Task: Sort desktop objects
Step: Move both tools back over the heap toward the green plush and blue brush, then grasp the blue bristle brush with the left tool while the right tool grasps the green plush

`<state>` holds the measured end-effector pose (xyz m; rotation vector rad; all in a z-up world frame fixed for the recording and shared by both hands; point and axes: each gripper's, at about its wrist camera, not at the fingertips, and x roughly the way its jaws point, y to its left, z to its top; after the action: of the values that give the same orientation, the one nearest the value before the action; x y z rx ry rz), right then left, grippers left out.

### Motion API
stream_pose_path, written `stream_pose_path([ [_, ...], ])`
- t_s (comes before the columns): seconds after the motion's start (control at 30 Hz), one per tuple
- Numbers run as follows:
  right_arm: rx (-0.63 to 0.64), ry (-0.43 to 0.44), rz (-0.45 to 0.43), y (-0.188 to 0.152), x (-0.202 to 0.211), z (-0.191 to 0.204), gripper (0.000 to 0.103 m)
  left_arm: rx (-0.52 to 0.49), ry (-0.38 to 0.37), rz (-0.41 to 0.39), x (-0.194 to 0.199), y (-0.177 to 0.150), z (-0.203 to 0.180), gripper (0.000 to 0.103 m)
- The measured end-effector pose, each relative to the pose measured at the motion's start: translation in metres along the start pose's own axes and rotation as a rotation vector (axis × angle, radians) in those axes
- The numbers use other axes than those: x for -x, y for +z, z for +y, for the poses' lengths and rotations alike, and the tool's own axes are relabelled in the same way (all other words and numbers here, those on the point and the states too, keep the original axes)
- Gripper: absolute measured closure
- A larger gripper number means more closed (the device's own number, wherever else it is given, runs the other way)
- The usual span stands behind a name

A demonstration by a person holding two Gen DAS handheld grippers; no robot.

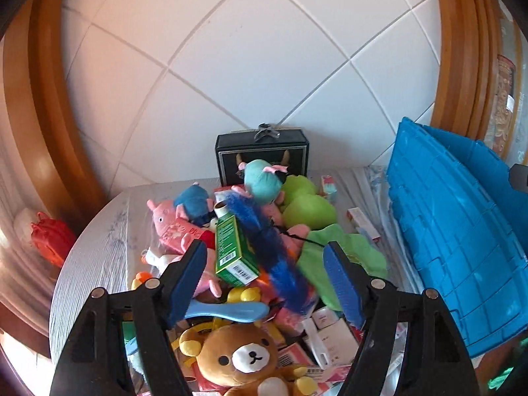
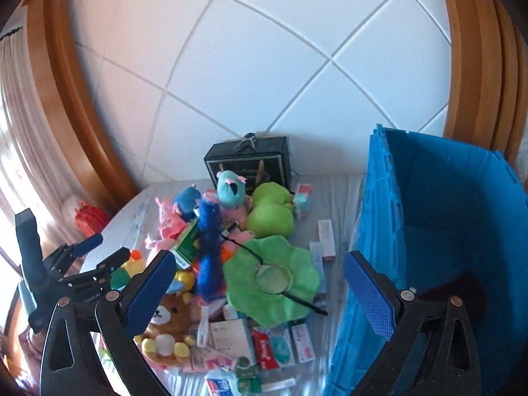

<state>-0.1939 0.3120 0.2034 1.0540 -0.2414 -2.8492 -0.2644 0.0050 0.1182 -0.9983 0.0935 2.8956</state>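
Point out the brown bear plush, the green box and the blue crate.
brown bear plush (image 1: 246,354), left wrist view, its face
green box (image 1: 231,247), left wrist view, printed side
blue crate (image 2: 439,204), right wrist view, inner wall

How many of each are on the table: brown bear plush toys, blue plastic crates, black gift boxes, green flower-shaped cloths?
Brown bear plush toy: 1
Blue plastic crate: 1
Black gift box: 1
Green flower-shaped cloth: 1
Total: 4
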Motion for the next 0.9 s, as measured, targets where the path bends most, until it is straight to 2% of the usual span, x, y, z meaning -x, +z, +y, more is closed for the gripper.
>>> stream_pose_path([
  [0.1,-0.015,-0.027,0.004,-0.016,-0.029,0.010,0.000,0.015,0.034,0.013,-0.016,-0.020,0.009,0.030],
  [0.3,-0.023,-0.063,0.077,-0.052,-0.089,0.010,0.000,0.077,-0.037,0.080,-0.049,-0.050,0.018,0.030],
  [0.47,-0.009,-0.095,0.148,-0.078,-0.133,0.002,0.000,0.127,-0.042,0.135,-0.075,-0.064,0.022,0.030],
  [0.77,-0.061,-0.109,0.268,-0.114,-0.200,-0.023,0.000,0.094,-0.097,0.245,-0.140,-0.077,-0.016,0.031],
  [0.9,-0.069,-0.118,0.295,-0.120,-0.218,-0.029,0.000,0.088,-0.089,0.295,-0.173,-0.077,-0.029,0.031],
])
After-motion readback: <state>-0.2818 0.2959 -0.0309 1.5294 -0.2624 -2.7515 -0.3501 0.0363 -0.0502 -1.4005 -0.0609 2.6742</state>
